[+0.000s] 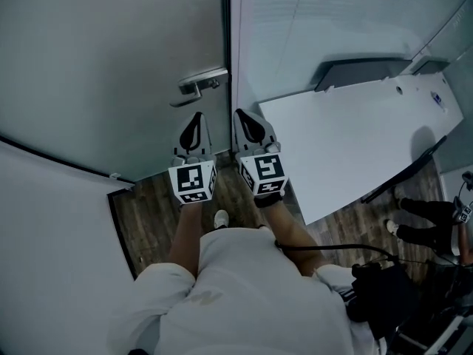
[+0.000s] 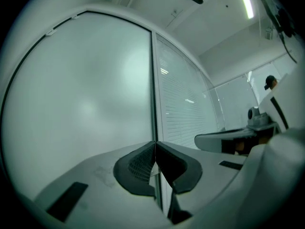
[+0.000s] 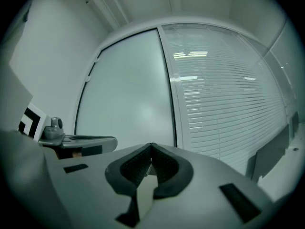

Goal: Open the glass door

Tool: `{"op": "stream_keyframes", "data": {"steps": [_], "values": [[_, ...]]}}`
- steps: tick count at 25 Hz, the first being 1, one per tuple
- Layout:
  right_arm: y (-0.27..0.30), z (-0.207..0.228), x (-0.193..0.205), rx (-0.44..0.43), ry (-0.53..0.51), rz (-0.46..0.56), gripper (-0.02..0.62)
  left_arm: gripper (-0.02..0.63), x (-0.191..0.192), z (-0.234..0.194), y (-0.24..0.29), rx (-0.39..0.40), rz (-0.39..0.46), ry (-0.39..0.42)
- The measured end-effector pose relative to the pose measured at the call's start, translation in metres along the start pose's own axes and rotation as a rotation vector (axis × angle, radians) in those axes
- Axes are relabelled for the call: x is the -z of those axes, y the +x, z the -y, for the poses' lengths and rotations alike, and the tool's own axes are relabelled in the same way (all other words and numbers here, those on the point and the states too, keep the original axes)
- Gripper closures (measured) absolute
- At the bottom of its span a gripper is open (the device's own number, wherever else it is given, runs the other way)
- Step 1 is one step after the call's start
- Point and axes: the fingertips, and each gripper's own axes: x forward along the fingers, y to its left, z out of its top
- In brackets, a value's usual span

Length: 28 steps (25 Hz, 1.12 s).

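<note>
**A:** Is there any writing to read here?

**B:** No, nothing legible. The marker cube (image 1: 193, 183) on the left gripper (image 1: 196, 118) and the marker cube (image 1: 264, 173) on the right gripper (image 1: 245, 115) bear only black-and-white square patterns, with no letters or numbers.

**A:** What about the white surface (image 1: 347, 146)?

**B:** There's a small blue label (image 1: 437, 100) near its far corner, but it's too small to read.

A white table (image 1: 355, 139) stands on wood-plank floor (image 1: 148, 220) (slatted blinds (image 3: 228, 104) behind).
</note>
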Motion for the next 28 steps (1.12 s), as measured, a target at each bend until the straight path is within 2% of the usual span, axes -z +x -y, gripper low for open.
{"op": "stream_keyframes", "data": {"steps": [5, 17, 21, 24, 28], "values": [[0.017, -0.001, 0.014, 0.055, 0.038, -0.012, 0.594, 0.603, 0.024, -0.019, 0.007, 0.031, -0.060, 0.047], [0.033, -0.007, 0.041, 0.066, 0.053, -0.082, 0.594, 0.601, 0.078, -0.058, 0.030, 0.112, -0.195, 0.119], [0.035, -0.005, 0.055, 0.060, 0.067, -0.145, 0.594, 0.594, 0.089, -0.056, 0.040, 0.207, -0.252, 0.216], [0.044, -0.001, 0.057, 0.071, 0.075, -0.149, 0.594, 0.569, 0.099, -0.065, 0.059, 0.257, -0.291, 0.303], [0.043, 0.002, 0.068, 0.075, 0.082, -0.173, 0.594, 0.496, 0.140, -0.055, 0.076, 0.381, -0.431, 0.444]]}}
